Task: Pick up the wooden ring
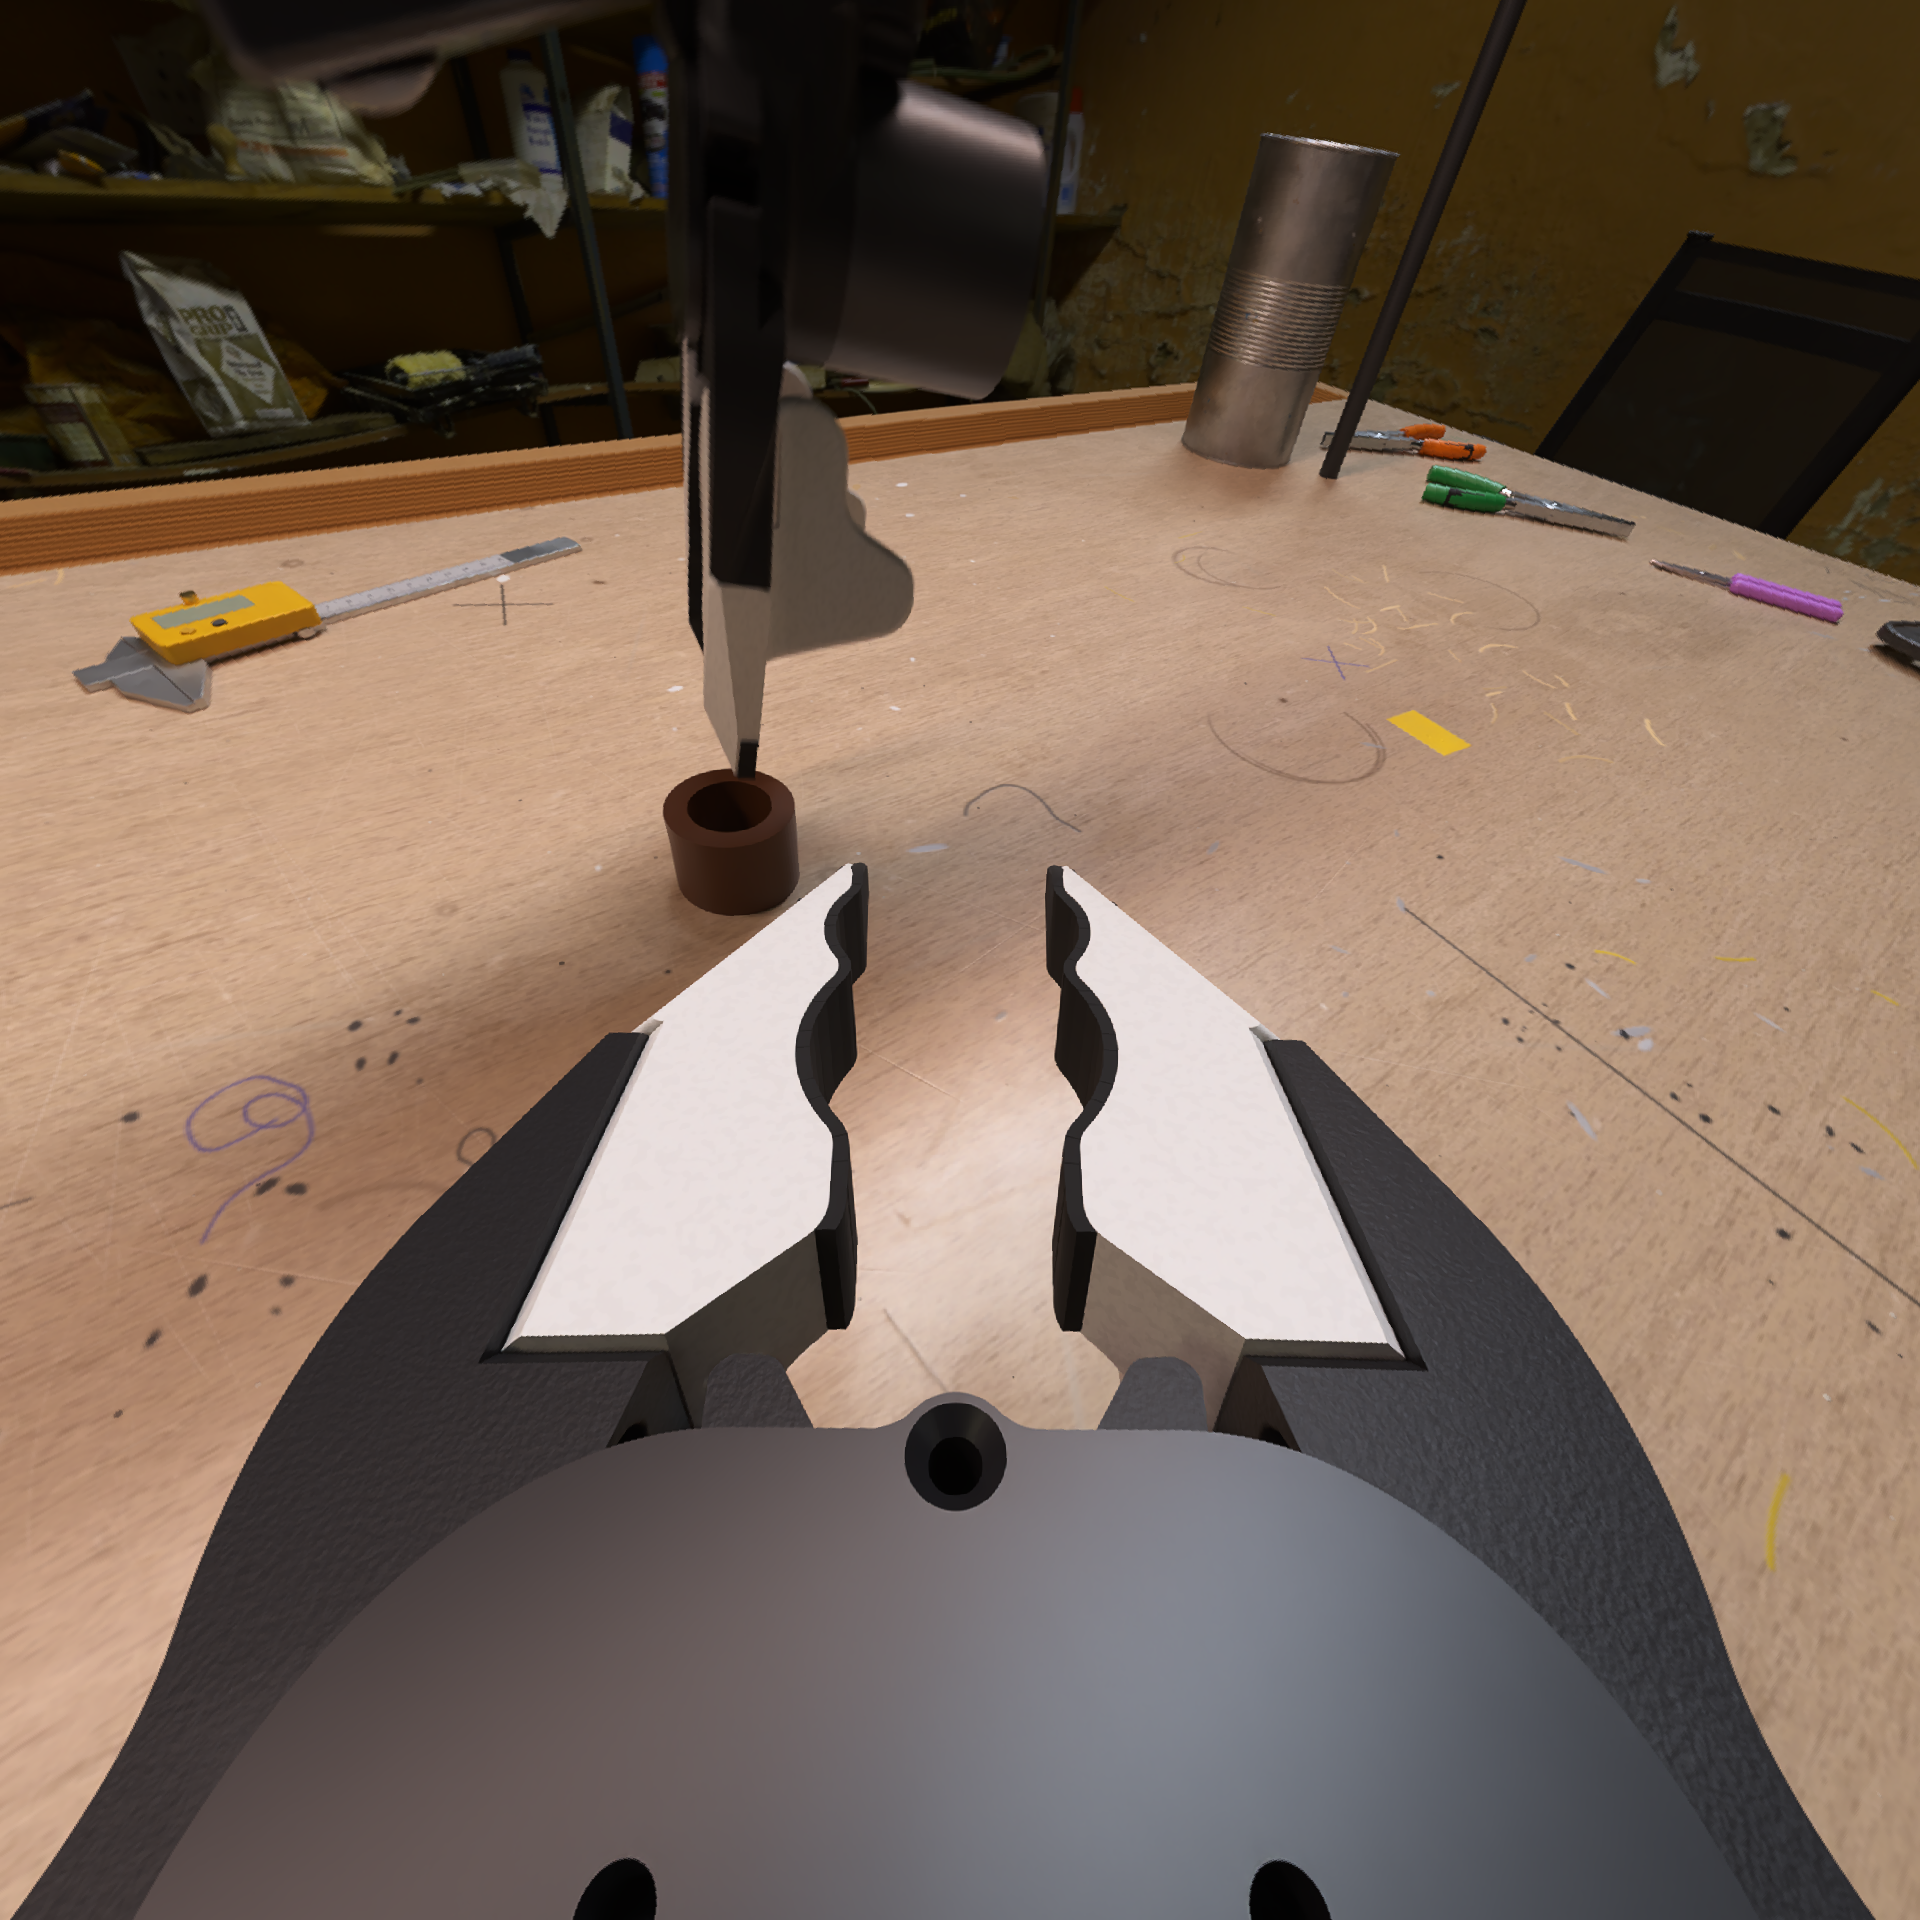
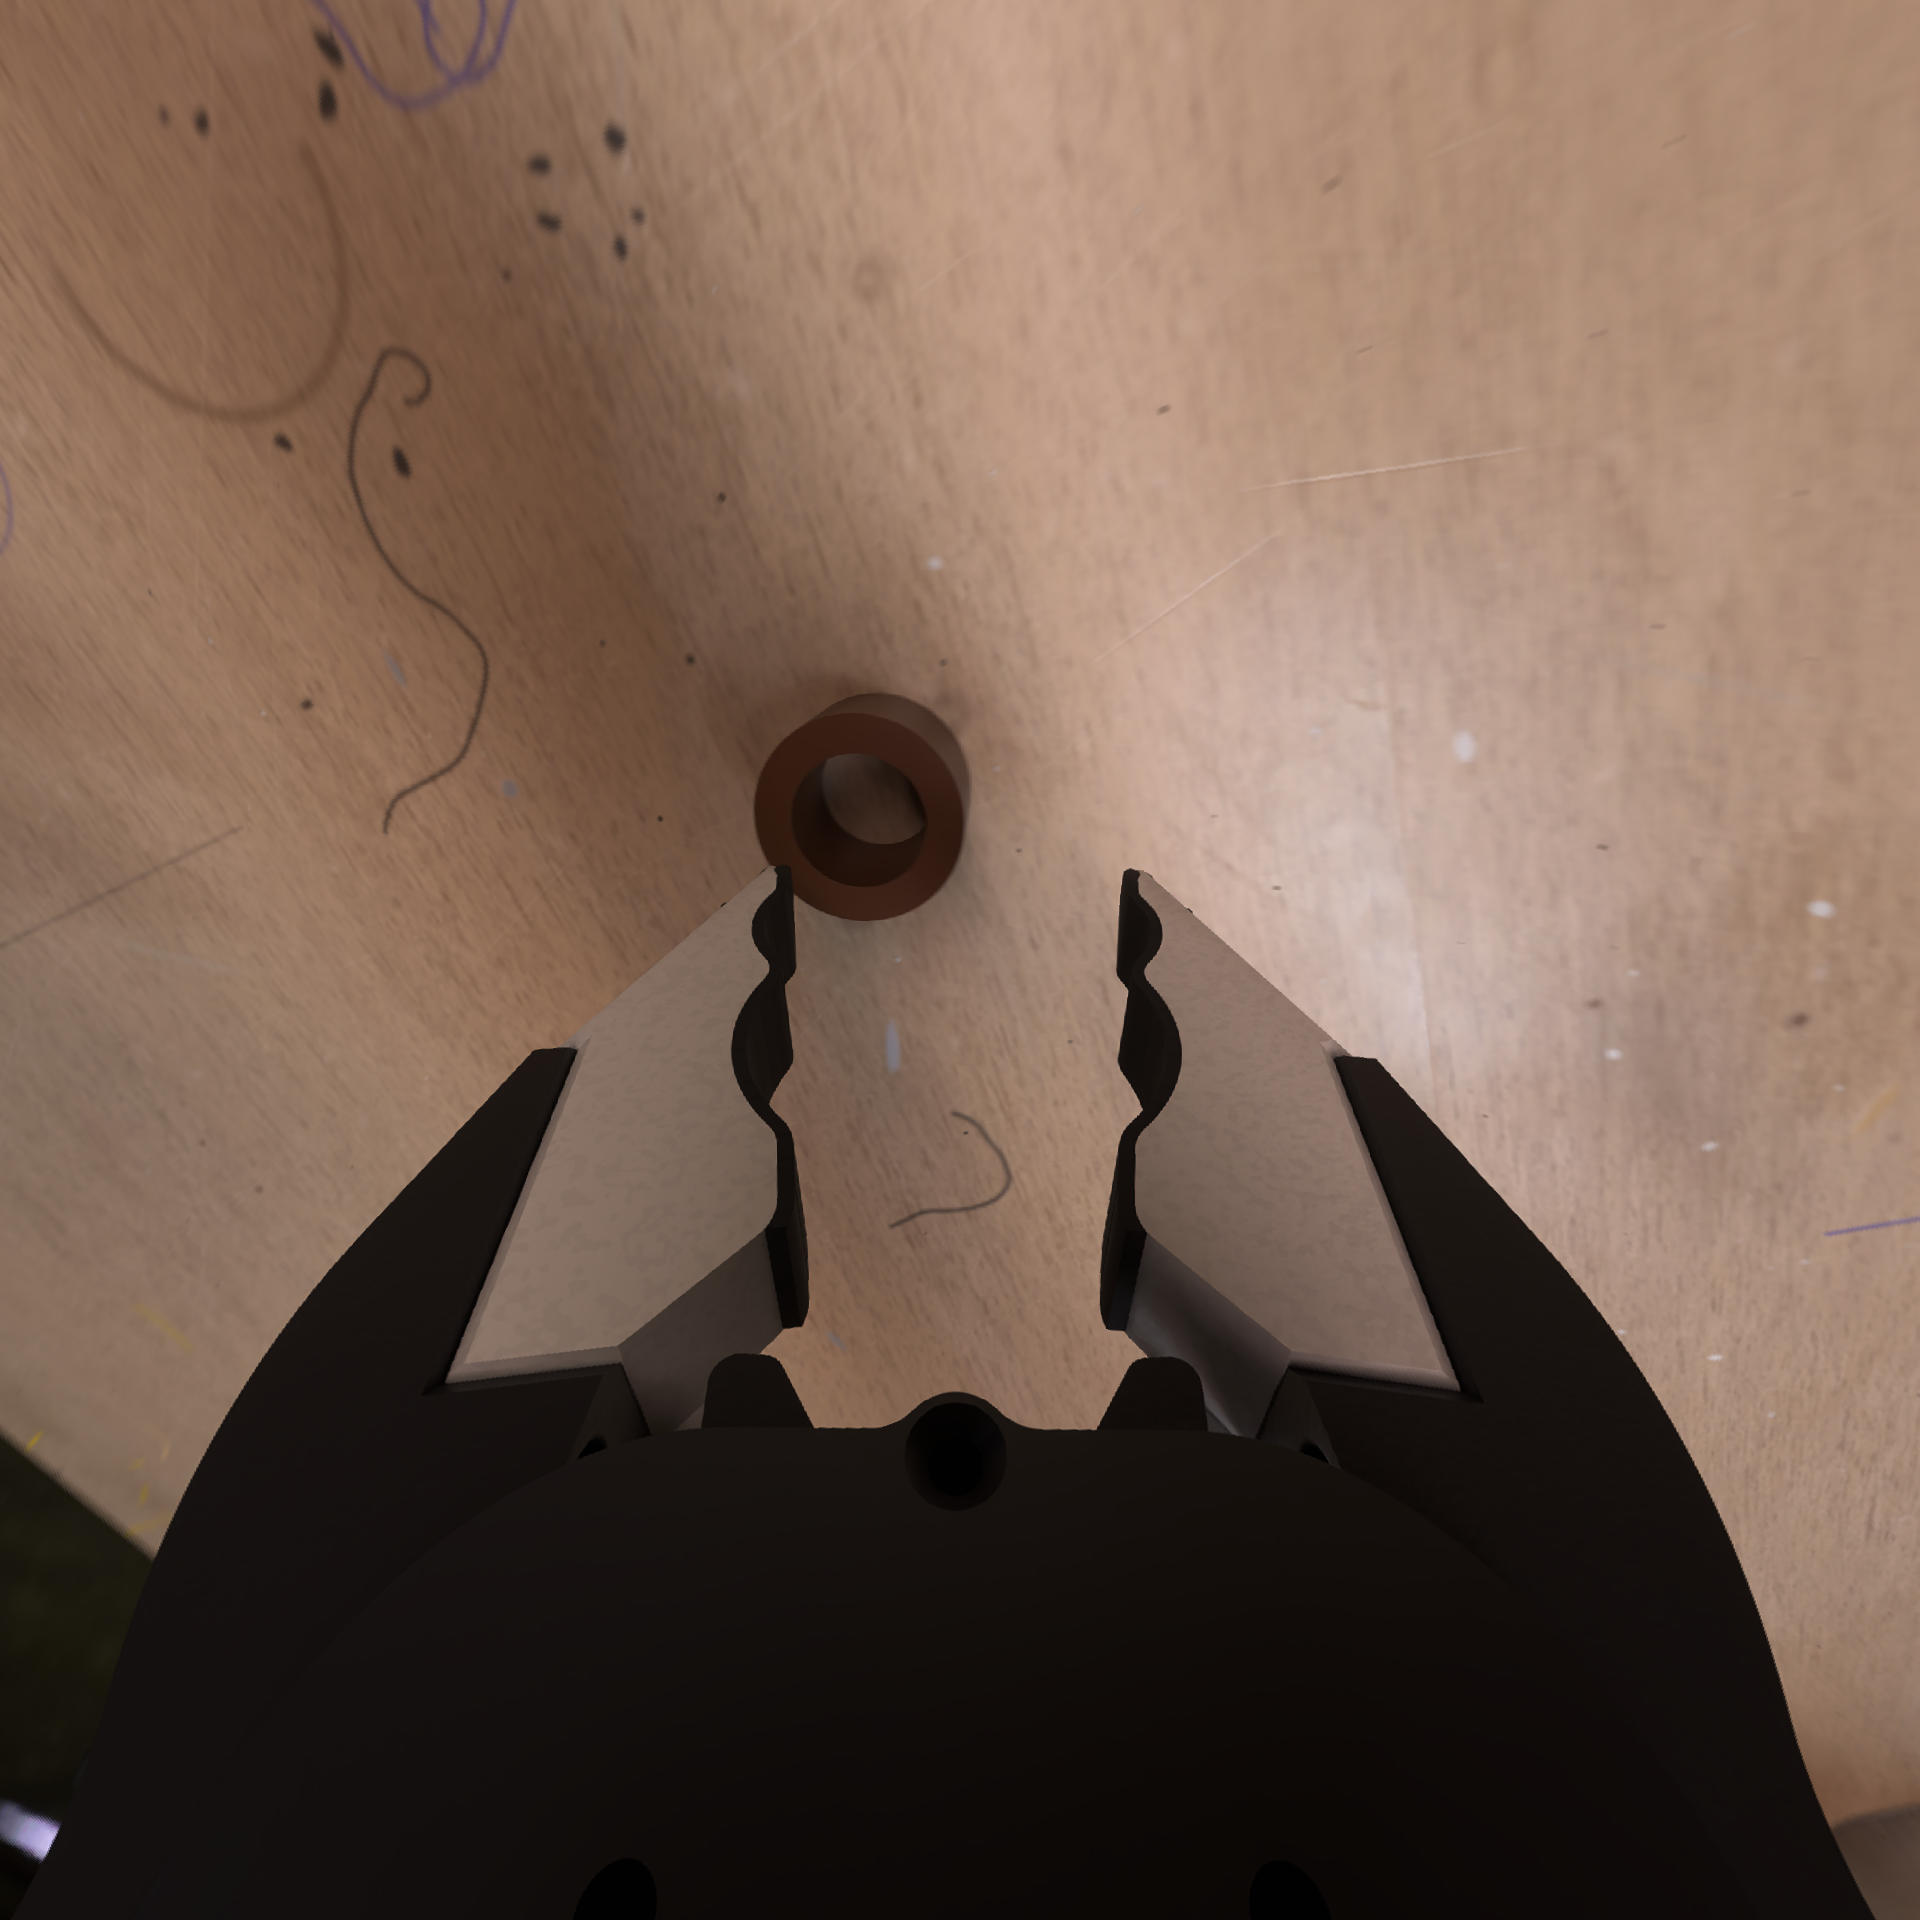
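Since your right gripper hangs spread-fingered straight above the workbench, note the wooden ring stands hole-up slightly left of its gap, beside the left fingertip. Your left gripper, also spread and empty, sits low and off to the side.

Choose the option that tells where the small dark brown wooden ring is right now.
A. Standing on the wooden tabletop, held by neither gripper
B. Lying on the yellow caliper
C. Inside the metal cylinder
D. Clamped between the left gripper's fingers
A: the dark brown wooden ring stands on the bare tabletop, just ahead of the open right gripper; the left gripper is also open and empty.
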Robot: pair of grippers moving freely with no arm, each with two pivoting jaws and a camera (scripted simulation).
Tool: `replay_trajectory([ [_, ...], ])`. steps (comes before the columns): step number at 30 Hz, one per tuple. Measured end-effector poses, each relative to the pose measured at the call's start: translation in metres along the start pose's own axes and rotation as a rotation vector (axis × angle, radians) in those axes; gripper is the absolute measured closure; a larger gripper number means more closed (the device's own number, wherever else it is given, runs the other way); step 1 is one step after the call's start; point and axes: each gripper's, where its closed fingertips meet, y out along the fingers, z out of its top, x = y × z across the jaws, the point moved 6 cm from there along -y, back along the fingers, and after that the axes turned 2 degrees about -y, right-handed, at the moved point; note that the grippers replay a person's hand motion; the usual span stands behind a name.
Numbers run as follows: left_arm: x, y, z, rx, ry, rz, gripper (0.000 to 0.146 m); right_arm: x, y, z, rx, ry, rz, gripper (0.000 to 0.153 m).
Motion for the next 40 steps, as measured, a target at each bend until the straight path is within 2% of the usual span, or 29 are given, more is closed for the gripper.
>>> replay_trajectory([
  [7, 0.002, -0.004, 0.002, 0.000, 0.028, 0.009, 0.112, -0.017, 0.027, 0.006, -0.169, -0.021, 0.060, 0.091],
  [9, 0.002, -0.005, 0.002, 0.000, 0.021, 0.002, 0.112, -0.021, 0.029, 0.009, -0.170, -0.023, 0.095, 0.091],
  [17, 0.002, -0.006, 0.002, 0.000, 0.014, -0.005, 0.112, -0.021, 0.043, 0.006, -0.247, -0.040, -0.024, 0.092],
  [20, 0.001, -0.005, 0.001, -0.005, 0.011, -0.005, 0.113, -0.023, 0.043, 0.005, -0.250, -0.061, -0.043, 0.101],
  [22, 0.000, -0.003, -0.001, -0.021, 0.010, 0.002, 0.113, -0.026, 0.042, 0.005, -0.238, -0.089, -0.050, 0.101],
  [26, -0.001, 0.002, -0.005, -0.045, 0.002, -0.001, 0.111, -0.036, 0.022, 0.000, -0.065, -0.148, -0.032, 0.101],
  [32, 0.004, 0.014, -0.006, -0.021, 0.015, -0.041, 0.100, -0.044, -0.044, -0.026, 0.320, -0.203, 0.108, 0.101],
  [36, 0.007, 0.035, -0.006, -0.046, -0.007, -0.073, 0.090, -0.053, -0.082, -0.045, 0.553, -0.219, 0.211, 0.101],
  [40, 0.011, 0.059, -0.004, -0.092, 0.029, -0.145, 0.070, -0.060, -0.091, -0.059, 0.658, -0.261, 0.243, 0.102],
])
